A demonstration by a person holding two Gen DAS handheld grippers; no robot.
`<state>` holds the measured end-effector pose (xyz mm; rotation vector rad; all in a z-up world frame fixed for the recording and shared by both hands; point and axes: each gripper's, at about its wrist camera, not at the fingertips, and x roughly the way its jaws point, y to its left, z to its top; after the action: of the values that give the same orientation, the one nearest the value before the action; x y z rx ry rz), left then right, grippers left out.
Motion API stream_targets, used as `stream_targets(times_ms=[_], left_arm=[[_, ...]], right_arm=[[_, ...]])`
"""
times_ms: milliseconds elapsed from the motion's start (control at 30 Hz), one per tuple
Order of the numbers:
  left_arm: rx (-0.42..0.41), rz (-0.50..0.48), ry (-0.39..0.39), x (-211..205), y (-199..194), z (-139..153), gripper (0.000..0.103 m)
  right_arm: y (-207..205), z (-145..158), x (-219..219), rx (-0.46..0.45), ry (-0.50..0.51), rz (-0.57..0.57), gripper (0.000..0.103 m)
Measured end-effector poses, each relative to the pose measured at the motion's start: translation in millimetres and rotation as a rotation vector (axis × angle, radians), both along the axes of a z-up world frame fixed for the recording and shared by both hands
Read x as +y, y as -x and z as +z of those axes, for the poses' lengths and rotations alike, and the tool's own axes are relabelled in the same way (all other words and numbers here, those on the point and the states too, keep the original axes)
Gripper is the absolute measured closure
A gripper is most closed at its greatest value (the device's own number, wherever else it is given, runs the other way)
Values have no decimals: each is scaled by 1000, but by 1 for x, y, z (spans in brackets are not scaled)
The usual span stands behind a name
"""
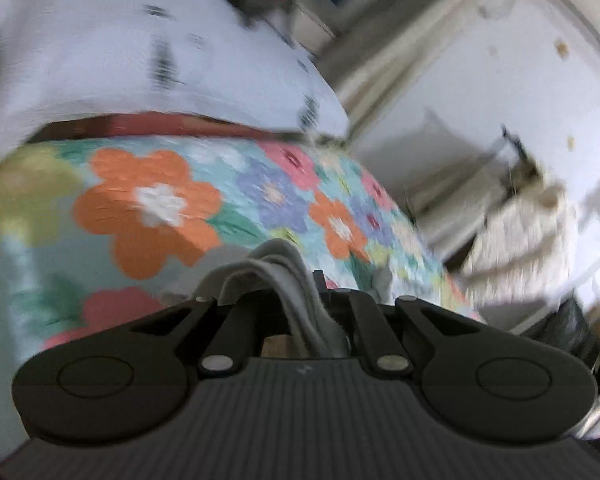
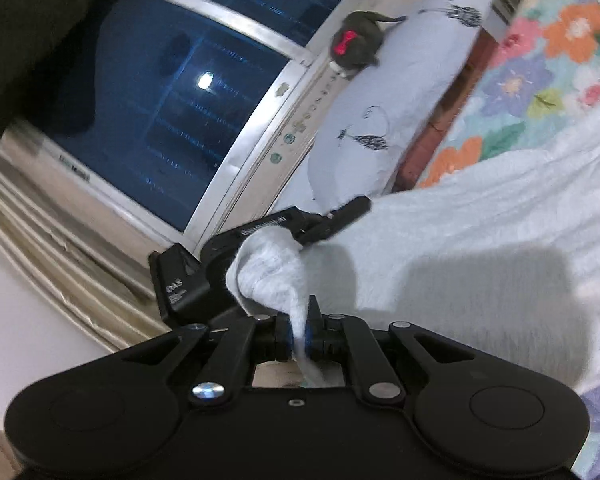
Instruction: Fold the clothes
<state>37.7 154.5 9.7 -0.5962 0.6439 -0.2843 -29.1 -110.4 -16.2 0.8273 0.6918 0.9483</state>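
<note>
A light grey garment lies across a bed with a floral quilt. My right gripper is shut on a bunched edge of it, and the cloth stretches off to the right. My left gripper is shut on several folded grey layers of the garment, held above the floral quilt. The left gripper also shows in the right wrist view, close ahead and clamped on the same bunched edge. The left view is blurred.
A white pillow with dark prints lies at the head of the bed, with a dark plush toy with a red bow on it. A dark window stands behind. White walls and a pale fringed cloth are to the right.
</note>
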Motion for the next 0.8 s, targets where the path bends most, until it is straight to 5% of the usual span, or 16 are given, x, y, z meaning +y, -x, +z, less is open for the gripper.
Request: stream_targets(times_ms=[200, 367, 467, 500, 667, 800], left_arm=[[-47, -244, -144, -126, -74, 22, 99], [-99, -408, -103, -243, -126, 21, 99], [-106, -444, -127, -301, -145, 2, 86], [-88, -447, -141, -312, -150, -4, 72], [-54, -433, -148, -316, -157, -30, 53], [-90, -388, -337, -295, -151, -26, 45]], right_arm=[[-21, 5, -68, -48, 136, -124, 96], [-45, 24, -171, -107, 250, -301, 96], [-58, 32, -224, -147, 382, -384, 96], [-62, 31, -242, -151, 408, -412, 96], [-81, 1, -314, -135, 577, -528, 97], [-83, -48, -356, -48, 562, -581, 97]])
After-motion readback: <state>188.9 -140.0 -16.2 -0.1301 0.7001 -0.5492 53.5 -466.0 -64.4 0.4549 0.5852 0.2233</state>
